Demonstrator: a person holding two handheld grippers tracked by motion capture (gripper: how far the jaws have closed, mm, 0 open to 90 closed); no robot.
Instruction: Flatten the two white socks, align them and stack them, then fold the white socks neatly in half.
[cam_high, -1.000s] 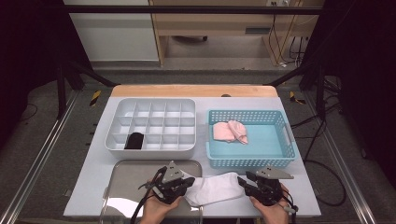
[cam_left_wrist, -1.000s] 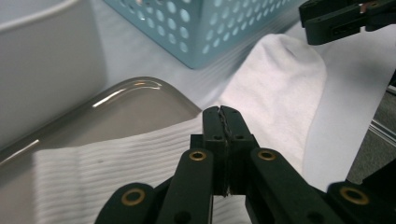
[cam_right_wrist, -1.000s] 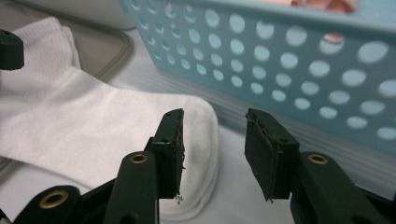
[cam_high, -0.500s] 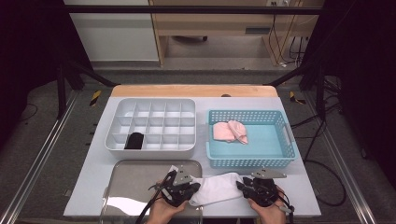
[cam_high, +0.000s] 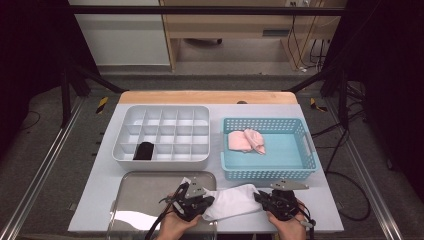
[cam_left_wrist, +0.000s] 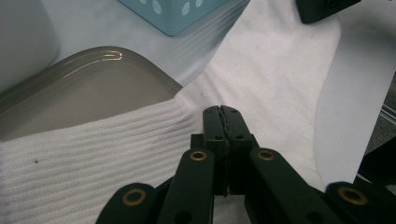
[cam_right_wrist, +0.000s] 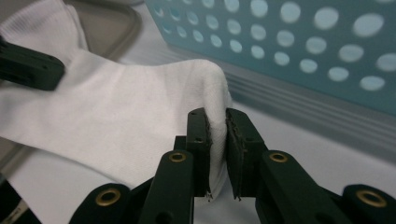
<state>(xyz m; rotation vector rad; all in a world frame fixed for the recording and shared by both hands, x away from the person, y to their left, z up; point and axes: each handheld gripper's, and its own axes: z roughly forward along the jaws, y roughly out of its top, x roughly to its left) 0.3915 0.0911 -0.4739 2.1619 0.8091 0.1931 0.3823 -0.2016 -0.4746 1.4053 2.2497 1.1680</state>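
Observation:
A white sock (cam_high: 232, 200) lies across the table's front edge, its ribbed cuff on the metal tray (cam_high: 145, 197). My left gripper (cam_high: 210, 201) rests at the cuff end. Its jaws (cam_left_wrist: 223, 111) are shut tight, tips down on the sock (cam_left_wrist: 280, 70), and no cloth shows between them. My right gripper (cam_high: 260, 197) is at the other end. Its jaws have just been closing, and a raised fold of the sock (cam_right_wrist: 116, 116) is now pinched between the pads (cam_right_wrist: 198, 135) of the right gripper (cam_right_wrist: 217, 114).
A blue perforated basket (cam_high: 270, 175) holding pink cloth (cam_high: 245, 141) stands just behind the sock, close to both grippers (cam_right_wrist: 303, 46). A white compartment box (cam_high: 160, 115) with a black item (cam_high: 145, 150) in a front cell sits behind the tray.
My left gripper has edged slightly right along the sock. The right hand has stayed put at the sock's other end.

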